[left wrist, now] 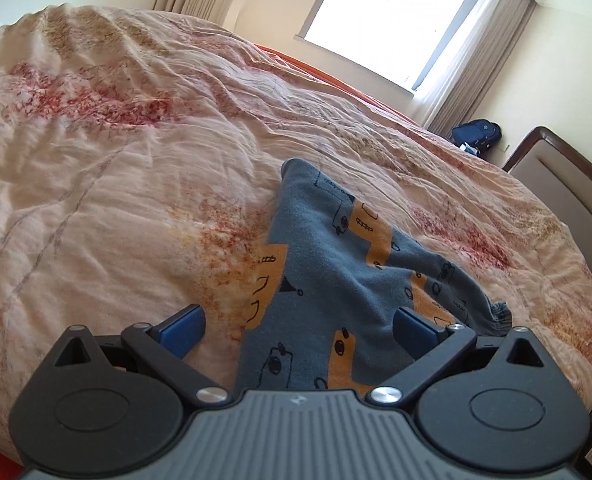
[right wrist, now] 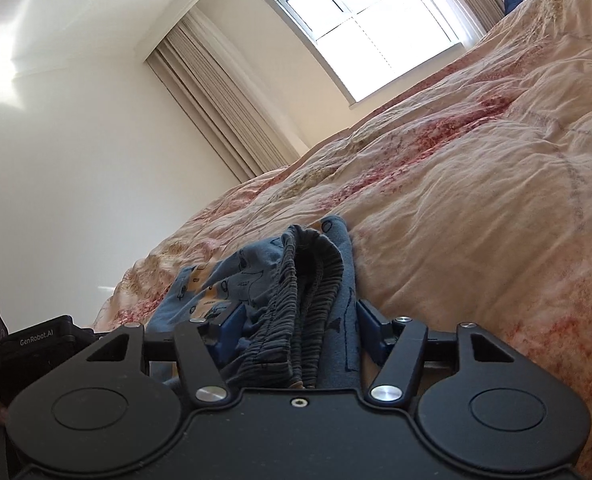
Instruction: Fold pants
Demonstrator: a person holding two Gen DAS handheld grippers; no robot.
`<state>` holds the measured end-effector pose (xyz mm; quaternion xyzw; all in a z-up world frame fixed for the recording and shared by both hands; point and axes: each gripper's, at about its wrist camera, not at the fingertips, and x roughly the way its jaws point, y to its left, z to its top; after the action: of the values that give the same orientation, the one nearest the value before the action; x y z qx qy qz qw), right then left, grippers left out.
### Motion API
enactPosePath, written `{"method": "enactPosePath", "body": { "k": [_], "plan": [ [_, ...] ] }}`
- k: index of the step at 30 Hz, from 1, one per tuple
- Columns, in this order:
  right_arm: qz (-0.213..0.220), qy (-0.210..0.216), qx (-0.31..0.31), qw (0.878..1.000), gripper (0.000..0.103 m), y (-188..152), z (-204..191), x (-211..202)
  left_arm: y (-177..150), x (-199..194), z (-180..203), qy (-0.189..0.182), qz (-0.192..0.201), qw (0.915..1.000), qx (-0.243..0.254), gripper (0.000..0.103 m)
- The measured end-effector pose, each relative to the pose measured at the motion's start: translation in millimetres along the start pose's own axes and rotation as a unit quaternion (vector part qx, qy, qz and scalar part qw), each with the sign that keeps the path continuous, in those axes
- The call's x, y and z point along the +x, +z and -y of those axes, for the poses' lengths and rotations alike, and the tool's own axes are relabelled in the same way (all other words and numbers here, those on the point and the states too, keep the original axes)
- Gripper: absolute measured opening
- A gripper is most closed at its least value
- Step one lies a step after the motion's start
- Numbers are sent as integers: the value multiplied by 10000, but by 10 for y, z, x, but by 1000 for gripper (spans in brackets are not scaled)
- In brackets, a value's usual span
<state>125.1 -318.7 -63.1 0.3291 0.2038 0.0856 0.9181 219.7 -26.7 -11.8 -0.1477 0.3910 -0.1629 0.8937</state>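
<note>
Jaws wide on left gripper [left wrist: 298,328], pants [left wrist: 336,280] lower centre on bed [left wrist: 116,160], unpinched. Right gripper [right wrist: 296,326] jaws part-open around waistband [right wrist: 316,280], pads apparently not pressing. Risk: bunched elastic slips out, fold skews.

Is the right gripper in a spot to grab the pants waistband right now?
Probably yes: the gathered waistband already lies between the right gripper's blue pads, which stand slightly apart from it, nothing blocking.
</note>
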Motion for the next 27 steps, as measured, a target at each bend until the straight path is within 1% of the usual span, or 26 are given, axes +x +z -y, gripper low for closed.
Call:
{"method": "enactPosePath", "body": {
  "k": [3,8,9,10,11,13,16,19,20,22,23,25,26,27],
  "plan": [
    [-1,9,181,9998,63,-13,43,20,-2,29,-6,41,37,10000,1,102],
    [81,-53,211,9997,63,-39,32,33,-21,122,64,214,-24,9996,195,102],
    [101,-70,219,9997,62,-46,32,27,-25,121,73,242,1,9995,200,101],
    [116,-79,228,9996,61,-52,31,23,-34,110,77,311,66,9994,143,96],
    [128,-98,247,9996,59,-58,29,18,-33,98,70,345,118,9993,96,93],
    [145,-123,301,9994,55,-62,30,3,-18,66,35,312,201,9993,-27,83],
    [130,-202,344,9991,51,-47,19,4,8,46,-19,252,210,9993,-158,77],
    [64,-221,437,9988,51,14,23,39,29,44,-11,236,179,9995,-81,70],
    [45,-227,462,9987,51,34,27,53,33,46,0,222,165,9996,-55,69],
    [21,-272,455,9986,49,59,19,80,35,45,18,176,152,9997,-54,62],
    [25,-289,454,9985,48,65,13,87,34,40,23,156,160,9997,-78,60],
    [65,-324,488,9983,47,58,4,87,23,28,39,119,163,9997,-107,52],
    [87,-335,495,9982,45,49,-8,81,16,22,50,123,158,9997,-104,49],
    [98,-334,497,9982,43,38,-19,74,8,11,64,146,159,9997,-88,43]
  ]
}}
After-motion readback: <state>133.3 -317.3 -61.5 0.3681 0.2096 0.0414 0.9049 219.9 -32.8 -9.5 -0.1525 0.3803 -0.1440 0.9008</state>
